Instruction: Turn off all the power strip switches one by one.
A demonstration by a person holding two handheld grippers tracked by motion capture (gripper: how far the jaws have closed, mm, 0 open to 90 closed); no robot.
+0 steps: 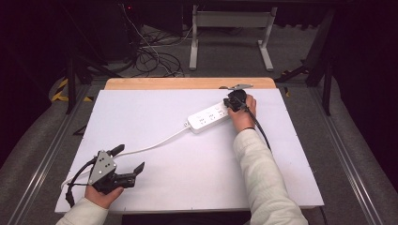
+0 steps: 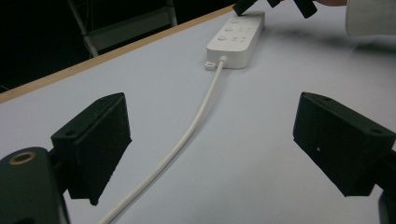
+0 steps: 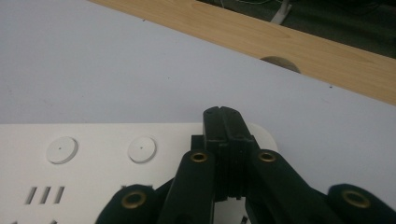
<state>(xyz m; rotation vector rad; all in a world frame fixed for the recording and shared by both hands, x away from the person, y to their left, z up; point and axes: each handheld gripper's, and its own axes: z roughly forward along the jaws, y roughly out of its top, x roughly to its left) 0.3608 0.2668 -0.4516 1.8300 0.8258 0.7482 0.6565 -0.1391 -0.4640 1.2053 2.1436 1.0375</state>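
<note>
A white power strip (image 1: 209,117) lies on the white table top (image 1: 187,187) at the far right, its white cable (image 1: 150,146) running toward the near left. My right gripper (image 1: 233,101) is shut, with nothing between its jaws. Its closed tips (image 3: 223,116) sit over the strip's end, on top of a round button whose rim peeks out beside them. Two more round buttons (image 3: 141,149) show to the left. My left gripper (image 1: 130,158) rests at the near left, open and empty. The cable (image 2: 196,126) runs between its jaws (image 2: 210,135) toward the strip (image 2: 236,39).
A wooden strip (image 1: 187,83) edges the table's far side, with a round hole (image 3: 280,63) in it. Beyond it, loose cables (image 1: 150,56) lie on the floor beside a white metal frame (image 1: 230,18). Dark stands flank the table.
</note>
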